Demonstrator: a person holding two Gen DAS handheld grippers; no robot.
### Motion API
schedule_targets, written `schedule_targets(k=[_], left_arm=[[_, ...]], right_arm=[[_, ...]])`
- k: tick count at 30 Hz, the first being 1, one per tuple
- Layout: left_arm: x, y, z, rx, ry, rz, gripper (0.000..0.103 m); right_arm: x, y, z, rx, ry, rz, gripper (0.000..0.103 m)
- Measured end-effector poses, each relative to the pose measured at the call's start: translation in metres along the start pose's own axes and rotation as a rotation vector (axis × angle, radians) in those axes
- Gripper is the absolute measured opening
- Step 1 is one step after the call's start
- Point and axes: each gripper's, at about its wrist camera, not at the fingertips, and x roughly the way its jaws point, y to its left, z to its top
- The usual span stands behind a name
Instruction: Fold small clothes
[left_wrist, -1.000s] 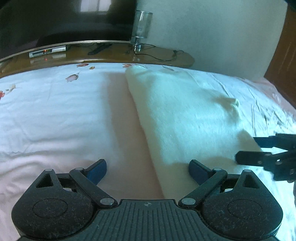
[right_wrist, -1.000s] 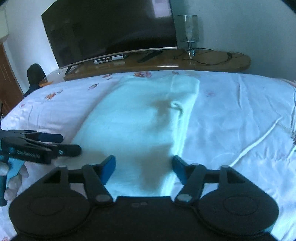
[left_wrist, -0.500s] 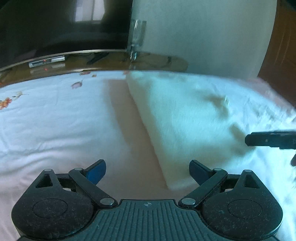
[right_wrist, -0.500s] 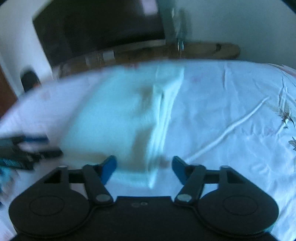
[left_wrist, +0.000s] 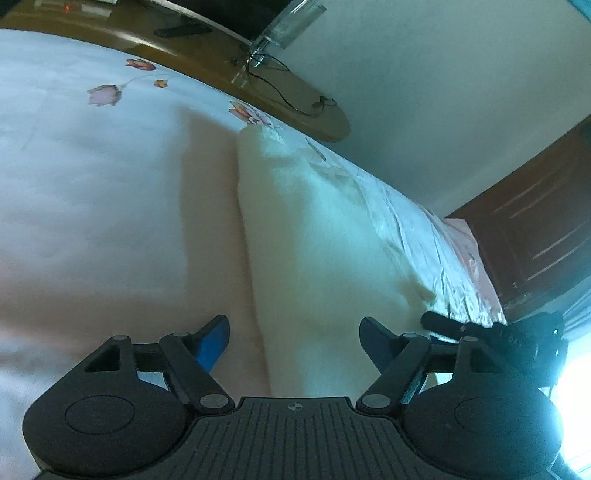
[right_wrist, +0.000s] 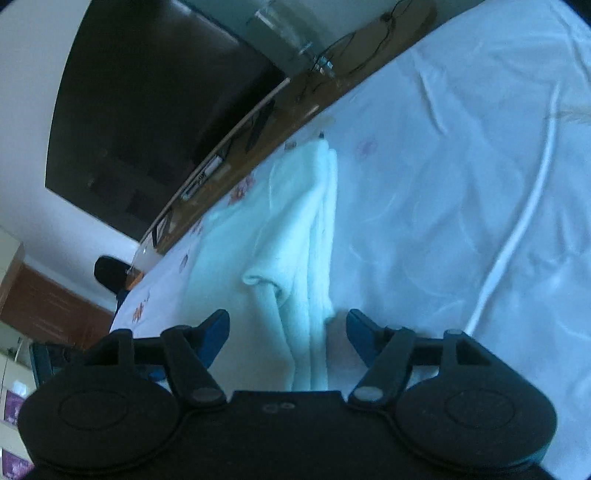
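A pale cream garment (left_wrist: 325, 251) lies folded in a long strip on the white floral bedsheet (left_wrist: 92, 177). My left gripper (left_wrist: 293, 341) is open, rolled to one side, with the garment's near left edge between its fingers. My right gripper (right_wrist: 288, 334) is open and tilted the other way, with the garment's near right edge (right_wrist: 306, 325) between its fingers. The right gripper's black fingers (left_wrist: 454, 326) show at the right of the left wrist view.
A wooden bench (left_wrist: 280, 96) with a glass lamp (left_wrist: 284, 33) and cables runs along the bed's far end. A dark TV (right_wrist: 147, 110) stands behind it. A brown wooden door (left_wrist: 543, 236) is at the right. A white cord (right_wrist: 524, 221) lies on the sheet.
Both grippers have rolled sideways and moved in low over the garment's near corners. The garment now sits between each pair of open fingers.
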Motion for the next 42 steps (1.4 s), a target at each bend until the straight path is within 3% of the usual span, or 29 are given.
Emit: schedule_targets(k=[3,4,5,8,11,13,15,19,28,36,42], left_arm=[[0.012,-0.006,0.008,0.004,0.006,0.005,0.075],[0.016,-0.008,0.01,0.012,0.006,0.01,0.071],[0.02,-0.01,0.012,0.018,0.008,0.018,0.057],[0.033,-0.013,0.019,-0.003,-0.007,0.019,0.055],[0.038,-0.028,0.02,0.062,-0.022,0.077,0.055],[0.038,-0.044,0.017,0.141,-0.032,0.142,0.047],[0.036,-0.059,0.012,0.203,-0.056,0.178,0.035],[0.029,-0.084,0.008,0.294,-0.086,0.224,0.033],[-0.045,-0.082,0.005,0.315,-0.16,0.225,0.032],[-0.137,-0.035,0.003,0.299,-0.186,0.296,0.032],[-0.205,0.02,-0.004,0.248,-0.203,0.362,0.032]], right_arm=[[0.009,-0.001,0.006,0.0,0.021,0.025,0.068],[0.013,-0.001,0.009,-0.002,0.026,0.032,0.067],[0.016,0.001,0.011,-0.007,0.029,0.032,0.066],[0.027,0.007,0.02,-0.03,0.038,0.025,0.062],[0.035,0.022,0.02,-0.125,0.044,-0.046,0.045],[0.035,0.032,0.016,-0.185,0.036,-0.085,0.038],[0.033,0.041,0.011,-0.227,0.019,-0.117,0.035],[0.032,0.069,0.0,-0.351,-0.018,-0.212,0.031],[0.014,0.123,-0.017,-0.451,-0.098,-0.194,0.03],[0.038,0.193,-0.052,-0.504,-0.085,-0.105,0.03],[0.073,0.24,-0.09,-0.432,-0.052,-0.036,0.03]])
